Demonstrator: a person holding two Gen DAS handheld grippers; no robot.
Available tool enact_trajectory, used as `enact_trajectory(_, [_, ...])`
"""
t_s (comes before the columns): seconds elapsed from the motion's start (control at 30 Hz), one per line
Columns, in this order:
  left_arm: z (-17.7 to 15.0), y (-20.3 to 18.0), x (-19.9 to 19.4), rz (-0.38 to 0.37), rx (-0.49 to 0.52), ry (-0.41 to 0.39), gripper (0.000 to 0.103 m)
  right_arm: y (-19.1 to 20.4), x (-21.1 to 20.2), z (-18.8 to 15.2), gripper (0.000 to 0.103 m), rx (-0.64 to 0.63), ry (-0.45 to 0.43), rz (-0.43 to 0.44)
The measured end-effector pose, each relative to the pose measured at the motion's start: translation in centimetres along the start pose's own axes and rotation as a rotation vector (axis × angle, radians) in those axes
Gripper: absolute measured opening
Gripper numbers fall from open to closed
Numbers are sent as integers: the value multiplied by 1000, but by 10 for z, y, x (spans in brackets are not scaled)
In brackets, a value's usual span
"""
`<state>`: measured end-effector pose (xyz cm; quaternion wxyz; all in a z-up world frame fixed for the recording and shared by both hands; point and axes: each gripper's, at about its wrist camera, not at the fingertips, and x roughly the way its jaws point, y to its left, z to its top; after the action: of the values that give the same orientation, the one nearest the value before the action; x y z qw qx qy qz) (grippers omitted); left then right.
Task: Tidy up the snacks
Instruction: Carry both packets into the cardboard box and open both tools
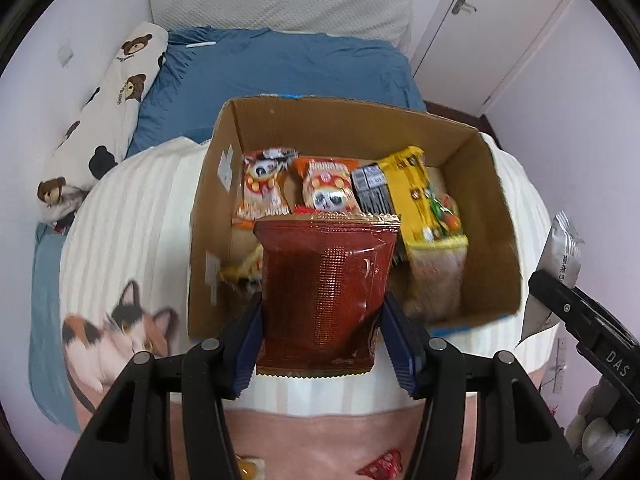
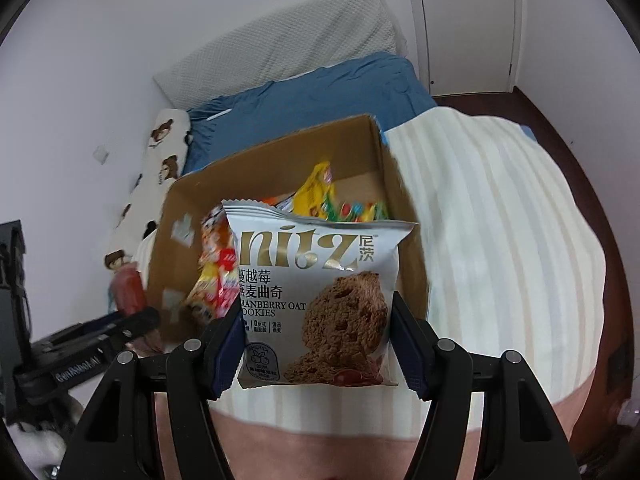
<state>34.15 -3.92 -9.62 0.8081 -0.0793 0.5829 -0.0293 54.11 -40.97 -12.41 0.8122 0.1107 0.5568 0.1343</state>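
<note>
Bedroom setting: a cardboard box [image 1: 352,216] of snacks sits on a striped blanket [image 1: 136,216] over a bed with a blue sheet [image 1: 280,64]. Left gripper [image 1: 322,340]: fingers clenched on a red packet [image 1: 326,284], held above the box's near wall. Right gripper [image 2: 316,344]: fingers grasping a cookie bag [image 2: 316,292], also above the near rim. Step in hand, as judged: both snacks lifted, ready for placing. Next move calls for carrying each past the rim; bare cardboard remains at the box's right side.
</note>
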Motion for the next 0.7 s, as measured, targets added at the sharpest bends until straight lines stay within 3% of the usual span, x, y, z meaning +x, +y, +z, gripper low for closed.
enact_trajectory(0.2, [32, 3, 37, 15, -7, 81, 53, -13, 41, 29, 68, 50, 61, -35])
enact_trajectory(0.47, [38, 0, 86, 21, 0, 206, 54, -28, 78, 21, 70, 84, 146, -36])
enact_trajectory(0.5, [38, 2, 91, 16, -9, 224, 54, -29, 84, 21, 73, 84, 166, -43])
enact_trajectory(0.53, [38, 4, 97, 5, -15, 241, 55, -29, 88, 20, 87, 82, 180, -49])
enact_trajectory(0.57, [38, 5, 101, 12, -17, 257, 63, -29, 91, 20, 95, 75, 180, -54])
enact_trajectory(0.67, [38, 8, 107, 27, -7, 262, 87, -27, 96, 18, 96, 66, 186, -65])
enact_trajectory(0.7, [38, 9, 107, 27, -10, 256, 88, -26, 97, 18, 97, 63, 189, -66])
